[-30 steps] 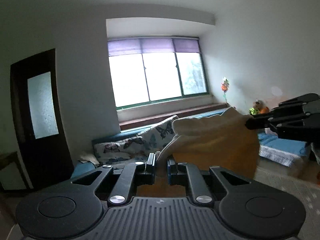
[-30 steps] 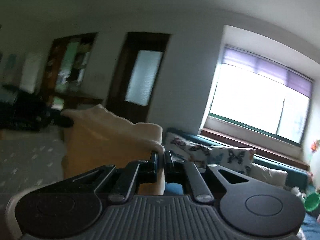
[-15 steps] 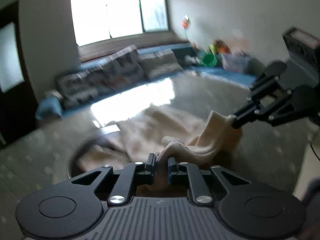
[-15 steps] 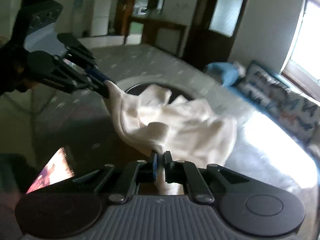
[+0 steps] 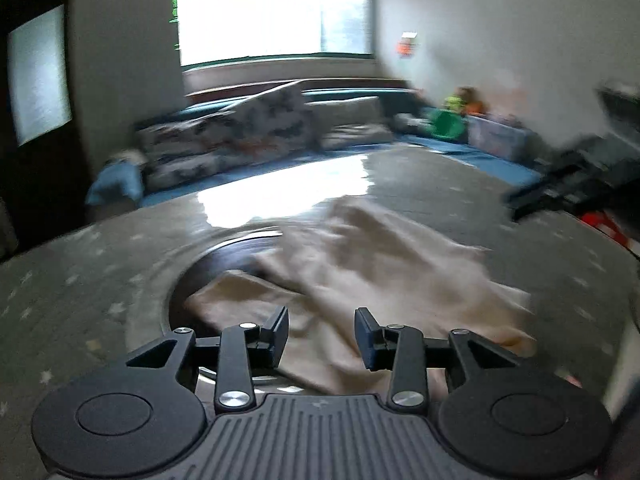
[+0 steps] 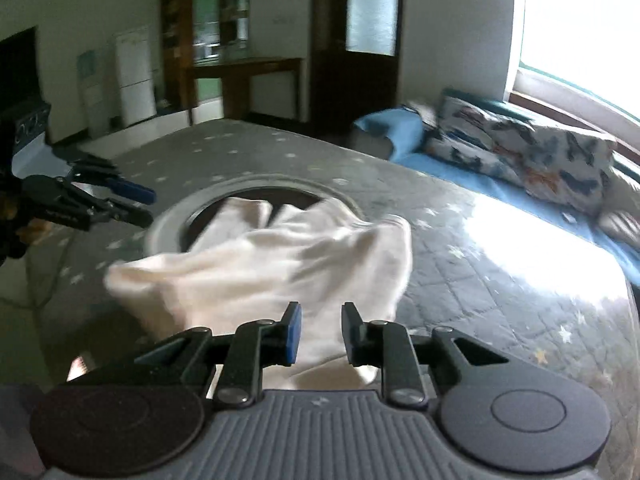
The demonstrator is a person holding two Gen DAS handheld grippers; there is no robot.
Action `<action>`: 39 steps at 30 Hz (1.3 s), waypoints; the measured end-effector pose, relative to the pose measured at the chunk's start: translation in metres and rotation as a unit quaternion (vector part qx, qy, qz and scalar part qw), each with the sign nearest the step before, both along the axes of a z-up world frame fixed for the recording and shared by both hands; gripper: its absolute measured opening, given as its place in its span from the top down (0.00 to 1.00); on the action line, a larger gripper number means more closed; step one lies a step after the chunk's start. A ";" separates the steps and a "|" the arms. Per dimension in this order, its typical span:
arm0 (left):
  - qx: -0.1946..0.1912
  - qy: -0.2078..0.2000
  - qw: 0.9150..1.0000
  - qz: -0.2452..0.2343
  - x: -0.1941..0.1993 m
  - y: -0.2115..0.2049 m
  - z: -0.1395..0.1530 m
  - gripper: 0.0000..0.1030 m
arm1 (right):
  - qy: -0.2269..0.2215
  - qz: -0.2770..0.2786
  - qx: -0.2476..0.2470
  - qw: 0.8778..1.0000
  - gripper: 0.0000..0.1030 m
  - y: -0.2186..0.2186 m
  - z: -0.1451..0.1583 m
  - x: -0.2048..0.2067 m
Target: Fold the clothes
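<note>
My left gripper (image 5: 321, 338) has just been opening; its jaws stand apart with the cream garment (image 5: 376, 276) lying loose beneath them, unpinched. My right gripper (image 6: 318, 334) has also just been opening, jaws narrowly apart, cloth between them but not clamped. The garment lies crumpled on the grey star-patterned table (image 6: 460, 280), partly over its dark round centre (image 6: 256, 198).
</note>
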State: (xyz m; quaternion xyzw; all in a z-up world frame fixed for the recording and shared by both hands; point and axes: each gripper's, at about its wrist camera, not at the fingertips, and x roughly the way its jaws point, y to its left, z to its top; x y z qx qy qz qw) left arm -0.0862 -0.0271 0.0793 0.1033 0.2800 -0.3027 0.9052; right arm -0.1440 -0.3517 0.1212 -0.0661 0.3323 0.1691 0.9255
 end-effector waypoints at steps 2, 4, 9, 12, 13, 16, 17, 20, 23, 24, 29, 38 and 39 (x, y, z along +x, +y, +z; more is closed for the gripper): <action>0.008 0.006 0.999 0.037 0.021 -0.002 -0.007 0.62 | 0.006 -0.023 0.006 1.000 0.79 -0.008 -0.006 0.010; 0.022 0.012 0.997 0.071 0.043 -0.006 -0.015 0.62 | 0.014 -0.040 0.018 0.999 0.79 -0.014 -0.013 0.017; 0.050 0.033 0.992 0.110 0.085 -0.019 -0.040 0.62 | 0.017 -0.057 0.030 0.998 0.79 -0.021 -0.028 0.029; 0.054 0.047 0.989 0.128 0.101 -0.022 -0.051 0.62 | 0.018 -0.065 0.035 0.997 0.78 -0.024 -0.032 0.030; 0.054 0.050 0.988 0.134 0.104 -0.022 -0.054 0.62 | 0.018 -0.068 0.037 0.997 0.78 -0.026 -0.033 0.030; 0.045 0.067 0.987 0.140 0.111 -0.022 -0.061 0.63 | 0.016 -0.075 0.034 0.996 0.74 -0.026 -0.037 0.033; 0.044 0.070 0.987 0.141 0.111 -0.022 -0.061 0.66 | 0.015 -0.077 0.035 0.996 0.72 -0.027 -0.037 0.034; 0.044 0.070 0.987 0.139 0.110 -0.024 -0.064 0.80 | 0.014 -0.083 0.038 0.996 0.69 -0.030 -0.038 0.034; 0.044 0.066 0.987 0.139 0.109 -0.025 -0.064 0.92 | 0.014 -0.088 0.040 0.995 0.69 -0.031 -0.039 0.034; 0.044 0.064 0.987 0.141 0.108 -0.024 -0.063 0.94 | 0.013 -0.090 0.039 0.995 0.69 -0.031 -0.040 0.034; 0.041 0.058 0.984 0.166 0.106 -0.017 -0.062 0.98 | 0.011 -0.091 0.038 0.995 0.69 -0.029 -0.041 0.032; 0.039 0.019 0.969 0.244 0.093 0.026 -0.044 0.98 | 0.015 -0.099 0.035 0.994 0.69 -0.028 -0.047 0.035; 0.042 0.012 0.966 0.256 0.091 0.033 -0.042 0.98 | 0.015 -0.101 0.035 0.994 0.69 -0.029 -0.047 0.035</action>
